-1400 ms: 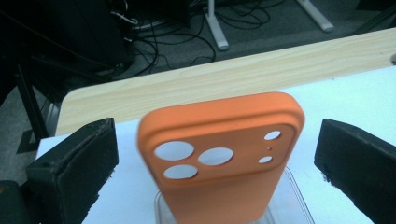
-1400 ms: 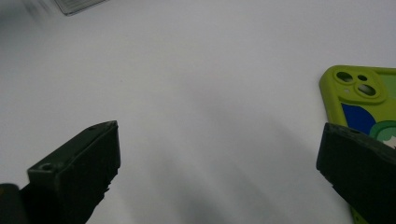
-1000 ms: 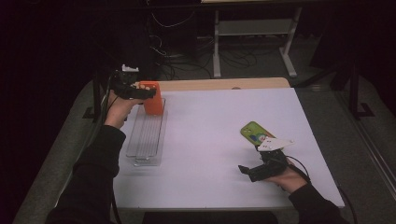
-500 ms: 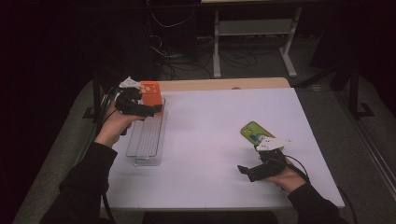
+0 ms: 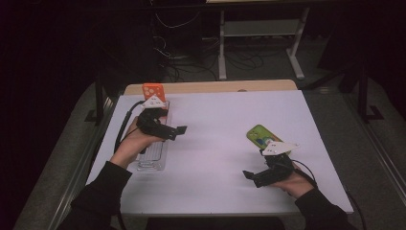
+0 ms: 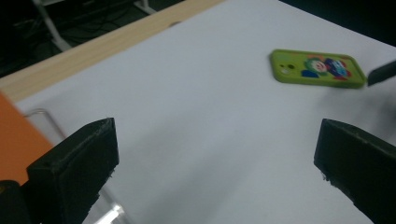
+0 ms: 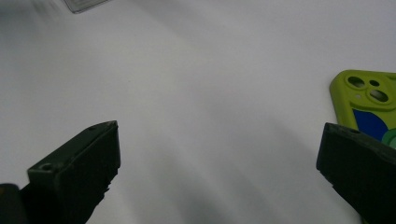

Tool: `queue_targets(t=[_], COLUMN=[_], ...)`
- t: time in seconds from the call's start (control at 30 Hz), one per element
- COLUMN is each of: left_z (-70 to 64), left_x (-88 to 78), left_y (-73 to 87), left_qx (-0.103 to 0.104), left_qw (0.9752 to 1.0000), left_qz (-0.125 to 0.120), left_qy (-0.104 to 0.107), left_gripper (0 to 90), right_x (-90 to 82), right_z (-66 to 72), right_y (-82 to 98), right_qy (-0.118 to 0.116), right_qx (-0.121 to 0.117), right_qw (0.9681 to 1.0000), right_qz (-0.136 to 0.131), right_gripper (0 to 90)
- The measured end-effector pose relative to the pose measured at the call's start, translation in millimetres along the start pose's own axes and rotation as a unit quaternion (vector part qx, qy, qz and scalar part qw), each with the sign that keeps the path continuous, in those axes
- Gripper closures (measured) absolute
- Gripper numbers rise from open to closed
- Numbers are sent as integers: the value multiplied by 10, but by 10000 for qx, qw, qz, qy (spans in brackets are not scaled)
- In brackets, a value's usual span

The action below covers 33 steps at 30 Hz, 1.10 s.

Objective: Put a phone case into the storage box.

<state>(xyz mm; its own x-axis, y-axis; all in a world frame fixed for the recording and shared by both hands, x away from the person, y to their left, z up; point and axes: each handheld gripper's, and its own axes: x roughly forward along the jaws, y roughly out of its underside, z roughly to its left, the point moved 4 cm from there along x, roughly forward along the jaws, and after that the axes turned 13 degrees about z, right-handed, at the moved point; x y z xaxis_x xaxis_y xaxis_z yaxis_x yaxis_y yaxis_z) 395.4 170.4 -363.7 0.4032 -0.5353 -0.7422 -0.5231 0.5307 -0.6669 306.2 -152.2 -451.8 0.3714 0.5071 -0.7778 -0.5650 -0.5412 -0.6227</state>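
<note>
- From up high I see my left gripper point(image 5: 178, 132) over the clear tray point(image 5: 152, 155); an orange box point(image 5: 153, 90) stands behind.
- My left gripper view shows cartoon pictures on the green phone case point(image 6: 318, 68).
- My right gripper point(image 5: 251, 177) sits near that case.
- Both grippers' fingers are wide apart, holding nothing.

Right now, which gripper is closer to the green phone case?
Right. The right gripper sits just in front of the green phone case; the left gripper is across the table, over the clear tray.

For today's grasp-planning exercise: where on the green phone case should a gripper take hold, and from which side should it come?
Probably across the two long edges near the middle, coming down from above. The green phone case lies flat, back up, on the white table, so only its thin sides offer purchase. The right gripper, jaws open, is nearest.
</note>
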Motion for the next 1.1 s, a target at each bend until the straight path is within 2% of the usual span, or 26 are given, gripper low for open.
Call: queue_targets(t=[0.13, 0.2, 0.33, 0.4, 0.47, 0.5, 0.63, 0.73, 0.77, 0.8, 0.83, 0.87, 0.93, 1.0, 1.1], left_z=[-205, -306, -461, -539, -605, -639, -773, -826, -832, -835, -844, -842, -846, -854, -842], left_x=[126, 191, 291, 342, 403, 430, 526, 573, 584, 598, 610, 616, 628, 641, 648], left_y=[51, 73, 111, 148, 200, 228, 342, 407, 428, 440, 440, 444, 454, 471, 473], left_qx=[143, 285, 466, 490, 626, 648, 690, 800, 922, 935, 823, 832, 900, 820, 823], left_qw=[9997, 9991, 9978, 9972, 9962, 9961, 9945, 9939, 9926, 9925, 9935, 9931, 9925, 9929, 9931], left_qz=[76, 170, 268, 279, 362, 377, 414, 424, 490, 490, 419, 403, 462, 455, 448], left_qy=[196, 272, 394, 481, 484, 469, 665, 626, 615, 611, 671, 728, 687, 729, 709], left_gripper=[0, 0, 0, 0, 0, 0, 0, 0, 0, 0, 0, 0, 0, 0, 0], right_x=[-13, -16, -25, -32, -36, -31, -31, -57, -75, -92, -108, -118, -135, -146, -157], right_z=[5, 6, 8, 13, 6, 5, 5, -15, -20, -28, -40, -50, -66, -97, -163], right_y=[-7, -10, -16, -10, -16, -18, -9, -9, -16, -26, -40, -51, -84, -121, -173], right_qy=[7, -1, 12, 16, 11, 15, -11, 67, 72, 86, 134, 140, 185, 222, 236], right_qx=[-1, -4, -35, -35, -61, -59, -29, -35, -2, -1, -26, -42, -21, -23, -19], right_qw=[10000, 10000, 10000, 10000, 10000, 10000, 10000, 9999, 9999, 9999, 9999, 9998, 9997, 9995, 9991], right_qz=[-15, -7, -20, 1, -32, -32, 59, 69, 70, 68, 90, 138, 183, 245, 343], right_gripper=[0, 0, 0, 0, 0, 0, 0, 0, 0, 0, 0, 0, 0, 0, 0])
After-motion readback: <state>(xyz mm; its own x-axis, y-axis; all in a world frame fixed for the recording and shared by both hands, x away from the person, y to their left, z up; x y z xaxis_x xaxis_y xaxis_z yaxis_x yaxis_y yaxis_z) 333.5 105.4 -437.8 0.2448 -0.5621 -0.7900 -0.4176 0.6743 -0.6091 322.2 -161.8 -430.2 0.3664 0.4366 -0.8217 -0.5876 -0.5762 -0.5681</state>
